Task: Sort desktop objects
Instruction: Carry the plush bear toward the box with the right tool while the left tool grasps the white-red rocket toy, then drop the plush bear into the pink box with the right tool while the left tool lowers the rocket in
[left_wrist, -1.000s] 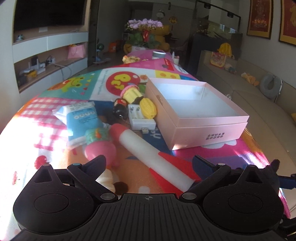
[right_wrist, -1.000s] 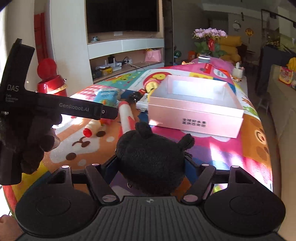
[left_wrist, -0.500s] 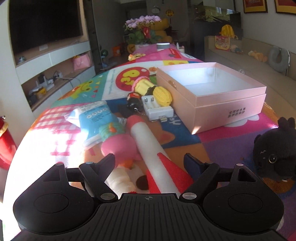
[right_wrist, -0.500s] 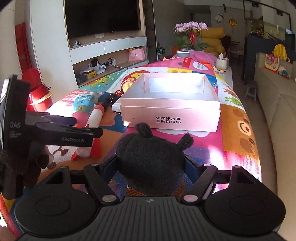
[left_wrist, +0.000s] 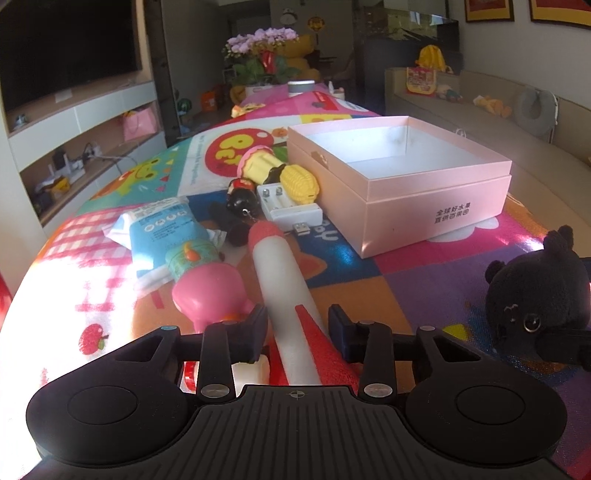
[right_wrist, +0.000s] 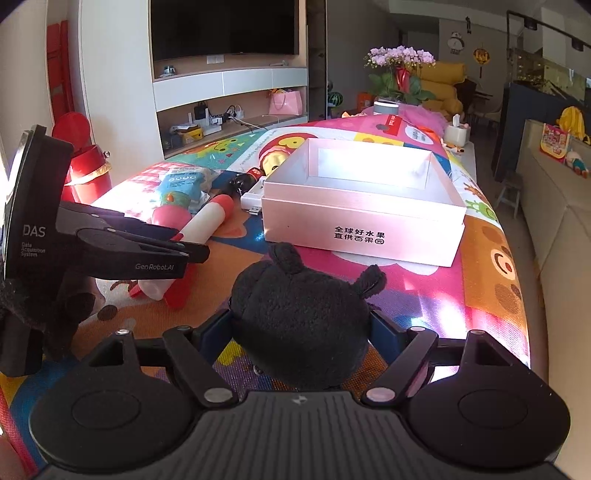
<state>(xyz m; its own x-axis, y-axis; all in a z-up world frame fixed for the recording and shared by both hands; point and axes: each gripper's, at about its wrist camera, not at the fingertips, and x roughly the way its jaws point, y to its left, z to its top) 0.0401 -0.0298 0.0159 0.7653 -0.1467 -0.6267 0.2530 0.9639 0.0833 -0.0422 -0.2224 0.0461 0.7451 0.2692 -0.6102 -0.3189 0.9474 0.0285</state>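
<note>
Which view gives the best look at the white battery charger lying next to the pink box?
The left wrist view. There the battery charger shows its slots and USB plug, with the yellow corn toy lying partly on it. In the right wrist view only a white edge pokes out beside the pink box.

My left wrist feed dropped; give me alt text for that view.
The left gripper has just been closing around a white foam rocket with red fins on the colourful mat. An empty pink box sits beyond.
</note>
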